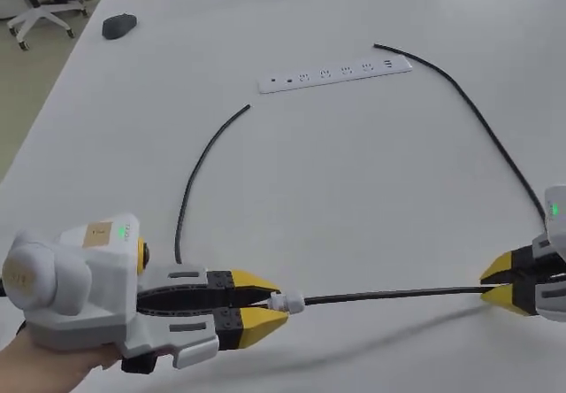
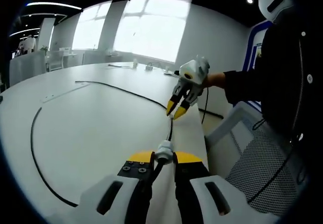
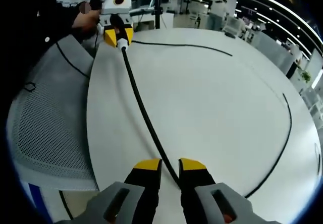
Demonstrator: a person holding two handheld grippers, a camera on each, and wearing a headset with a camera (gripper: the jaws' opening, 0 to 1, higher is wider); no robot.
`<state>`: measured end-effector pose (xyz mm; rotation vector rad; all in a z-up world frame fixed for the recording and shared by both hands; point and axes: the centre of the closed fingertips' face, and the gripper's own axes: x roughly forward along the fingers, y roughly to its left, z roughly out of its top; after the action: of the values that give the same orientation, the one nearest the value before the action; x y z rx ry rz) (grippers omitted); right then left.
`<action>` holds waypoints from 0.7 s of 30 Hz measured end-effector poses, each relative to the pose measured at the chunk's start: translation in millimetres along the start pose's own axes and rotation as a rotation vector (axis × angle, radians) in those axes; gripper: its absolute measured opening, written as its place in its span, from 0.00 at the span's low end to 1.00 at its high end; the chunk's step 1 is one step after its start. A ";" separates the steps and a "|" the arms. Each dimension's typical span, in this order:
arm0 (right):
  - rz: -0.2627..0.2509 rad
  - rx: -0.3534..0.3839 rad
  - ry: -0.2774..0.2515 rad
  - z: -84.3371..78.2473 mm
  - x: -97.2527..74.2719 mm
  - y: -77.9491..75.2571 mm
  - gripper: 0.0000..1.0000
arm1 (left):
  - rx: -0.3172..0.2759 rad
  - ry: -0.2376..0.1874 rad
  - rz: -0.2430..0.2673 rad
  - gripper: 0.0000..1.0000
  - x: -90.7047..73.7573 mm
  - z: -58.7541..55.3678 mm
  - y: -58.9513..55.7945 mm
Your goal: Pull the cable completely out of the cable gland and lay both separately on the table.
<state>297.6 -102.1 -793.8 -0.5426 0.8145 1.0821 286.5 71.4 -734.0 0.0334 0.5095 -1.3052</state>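
A long black cable (image 1: 389, 295) is stretched taut above the white table (image 1: 354, 189) between both grippers. The white cable gland (image 1: 287, 303) sits on it at the left, and my left gripper (image 1: 272, 305) is shut on the gland (image 2: 164, 150). At the right edge my right gripper (image 1: 500, 286) is shut on the cable (image 3: 151, 128). In the right gripper view its fingertips (image 3: 147, 166) pinch the cable, and the left gripper (image 3: 117, 36) is far off. One cable tail (image 1: 190, 181) curves away behind the left gripper. The other tail (image 1: 478, 114) arcs toward the power strip.
A white power strip (image 1: 336, 73) lies at the back centre. A dark mouse (image 1: 118, 26) rests at the far left corner, with a chair base (image 1: 40, 17) on the floor beyond the table edge. A mesh chair (image 2: 257, 163) stands beside the near edge.
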 end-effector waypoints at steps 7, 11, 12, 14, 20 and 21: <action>0.125 -0.047 -0.150 68.8 4.0 36.9 0.15 | 0.018 -0.007 -0.009 0.15 5.8 5.3 -4.2; 0.167 -0.045 -0.218 100.7 16.4 51.9 0.14 | 0.034 -0.012 -0.012 0.15 10.3 4.8 -6.6; 0.167 -0.059 -0.229 108.1 21.3 55.2 0.14 | 0.035 -0.011 -0.013 0.15 11.2 4.2 -7.1; 0.198 -0.080 -0.243 118.4 27.1 65.6 0.13 | 0.035 -0.012 -0.025 0.15 12.7 4.2 -10.2; 0.240 -0.111 -0.244 129.0 37.5 80.8 0.08 | 0.040 -0.013 -0.027 0.15 13.0 3.9 -10.1; 0.249 -0.113 -0.248 130.3 37.8 83.5 0.06 | 0.040 -0.016 -0.029 0.15 13.1 4.4 -10.5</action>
<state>269.9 47.4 -746.0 -0.3975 0.6160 1.4004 280.6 55.3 -732.3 0.0493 0.4716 -1.3428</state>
